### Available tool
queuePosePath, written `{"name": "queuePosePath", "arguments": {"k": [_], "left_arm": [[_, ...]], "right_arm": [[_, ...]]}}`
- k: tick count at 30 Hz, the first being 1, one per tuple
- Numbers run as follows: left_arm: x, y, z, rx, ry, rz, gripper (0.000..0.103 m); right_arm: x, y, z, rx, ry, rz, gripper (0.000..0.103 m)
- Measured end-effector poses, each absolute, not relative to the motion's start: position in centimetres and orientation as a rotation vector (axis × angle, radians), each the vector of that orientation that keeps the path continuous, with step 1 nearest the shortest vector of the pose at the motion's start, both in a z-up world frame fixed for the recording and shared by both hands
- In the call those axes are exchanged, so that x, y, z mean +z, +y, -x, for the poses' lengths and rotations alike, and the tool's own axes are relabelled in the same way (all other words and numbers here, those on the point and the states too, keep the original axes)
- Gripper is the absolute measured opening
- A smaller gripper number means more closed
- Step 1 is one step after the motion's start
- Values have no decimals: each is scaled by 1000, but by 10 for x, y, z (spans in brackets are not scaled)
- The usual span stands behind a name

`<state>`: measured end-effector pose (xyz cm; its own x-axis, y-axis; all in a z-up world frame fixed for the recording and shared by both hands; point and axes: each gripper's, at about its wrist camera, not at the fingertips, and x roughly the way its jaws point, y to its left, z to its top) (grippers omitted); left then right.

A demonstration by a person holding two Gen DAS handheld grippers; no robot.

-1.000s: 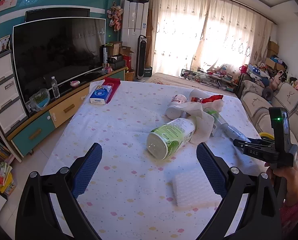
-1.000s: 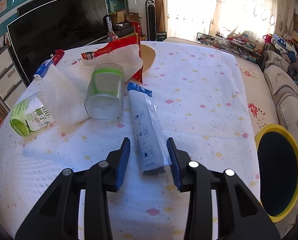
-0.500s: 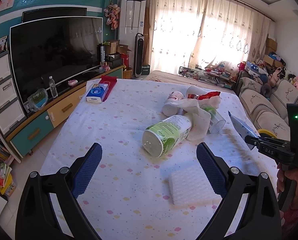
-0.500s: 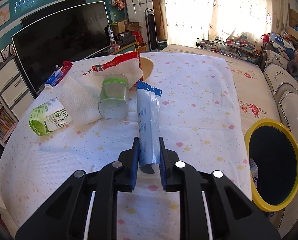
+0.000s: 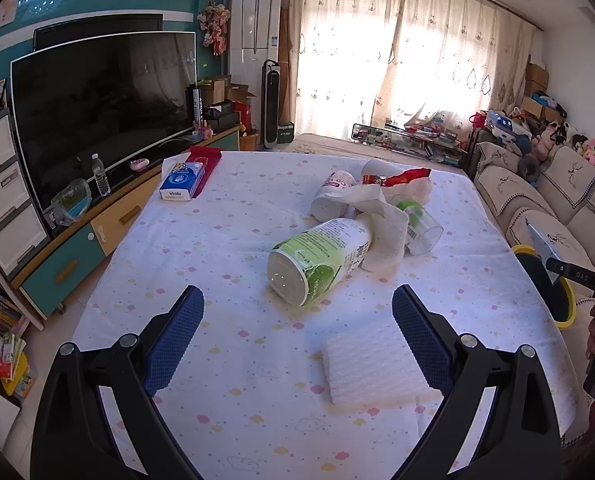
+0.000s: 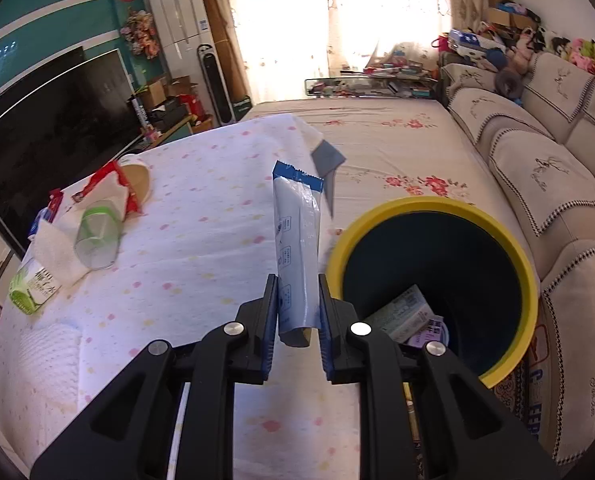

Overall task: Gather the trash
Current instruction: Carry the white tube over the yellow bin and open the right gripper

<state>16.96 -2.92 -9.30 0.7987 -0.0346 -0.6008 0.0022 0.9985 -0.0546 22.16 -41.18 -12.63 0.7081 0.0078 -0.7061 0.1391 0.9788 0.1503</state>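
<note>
My right gripper (image 6: 297,320) is shut on a long blue-and-white plastic wrapper (image 6: 296,240) and holds it off the table, just left of a yellow-rimmed trash bin (image 6: 437,280) with some trash inside. My left gripper (image 5: 297,336) is open and empty above the table, facing a green-labelled bottle (image 5: 317,260) lying on its side. Behind the bottle are a paper towel (image 5: 385,232), a clear cup with green band (image 5: 417,224), a white cup (image 5: 331,200) and a red wrapper (image 5: 401,178). A white foam pad (image 5: 373,364) lies near my left gripper's right finger.
A tissue pack (image 5: 181,180) and a red box (image 5: 203,160) sit at the table's far left corner. A TV (image 5: 97,108) and cabinet stand left. A sofa (image 6: 537,152) runs along the right. The bin also shows in the left wrist view (image 5: 545,288).
My right gripper closed on the wrapper, lifted it from the table and swung it right to the bin. My left gripper stayed open, hardly moving.
</note>
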Motion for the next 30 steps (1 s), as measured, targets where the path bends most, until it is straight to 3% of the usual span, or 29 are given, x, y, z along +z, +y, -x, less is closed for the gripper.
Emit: {"name": "queuePosePath", "arguments": {"k": [14,16,18,20,30], "left_arm": [[-100,-40,-176,-29,671,28,94],[-101,-40,-177,-29,674,28,94],[-102,-40,-177,-30,675,28,94],[-102,-40,-177,-30,676,28,94],[-114,-41,-185,-41,710,25,94]], "right_arm": [[-179,-480,-234,-255,872,-259,20],[-182,-482,-235,-272,876,-262,23],[-185,-484,-235,-281,875,-274,36],[-185,-484,-232,-295,870,-273,43],[-168,-470,-216,-275,823,-262,47]]}}
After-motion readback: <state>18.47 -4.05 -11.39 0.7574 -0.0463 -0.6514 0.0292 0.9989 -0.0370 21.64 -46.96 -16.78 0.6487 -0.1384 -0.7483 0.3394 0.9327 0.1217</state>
